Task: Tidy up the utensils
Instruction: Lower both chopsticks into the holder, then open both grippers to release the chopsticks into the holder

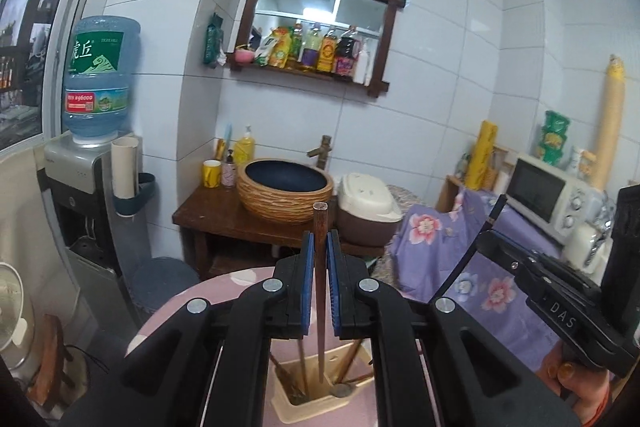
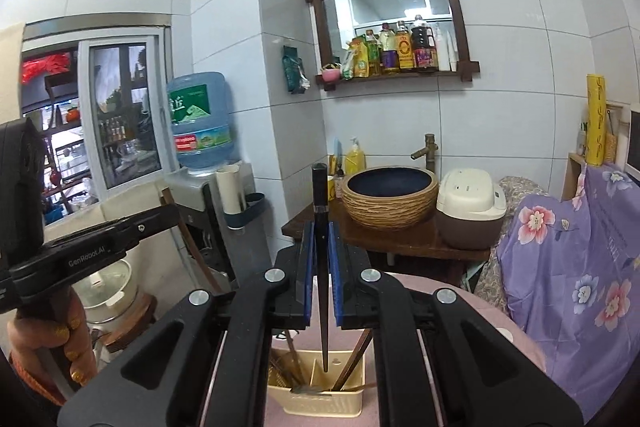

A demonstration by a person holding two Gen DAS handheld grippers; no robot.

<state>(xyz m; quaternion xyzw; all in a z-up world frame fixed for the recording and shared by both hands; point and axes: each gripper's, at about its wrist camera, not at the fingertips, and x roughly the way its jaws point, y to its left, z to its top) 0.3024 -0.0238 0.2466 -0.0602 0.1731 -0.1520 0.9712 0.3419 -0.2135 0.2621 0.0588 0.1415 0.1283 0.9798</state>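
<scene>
Brown wood shows between the blue pads of the left gripper (image 1: 319, 255): a long brown wooden chopstick (image 1: 320, 267) is pinched there, jaws narrow, its square top standing above the pads and its thin end hanging down into the cream plastic utensil holder (image 1: 316, 411) on the pink round table (image 1: 168, 311). To the right, the right gripper (image 2: 320, 259) is clamped the same way on a black tapered chopstick (image 2: 321, 267), whose point hangs just above the middle divider of the same holder.

Judging by that, the step in hand is sorting chopsticks in and out of the holder, one stick per gripper. I cannot tell from a single look whether the sticks are being drawn out or lowered in. Either way, the next move calls for keeping each stick upright and clear of the divider and of the other sticks leaning inside.

Much is hard to make out. The gripper bodies cover most of the holder, so only its front compartments show. A flat metal piece (image 2: 310, 389) lies low in the holder, perhaps a spoon or spatula end, but I cannot say which. How many sticks remain inside is unclear. Of the person, only fingers (image 2: 60, 331) wrapped round the handles show at the edges.
</scene>
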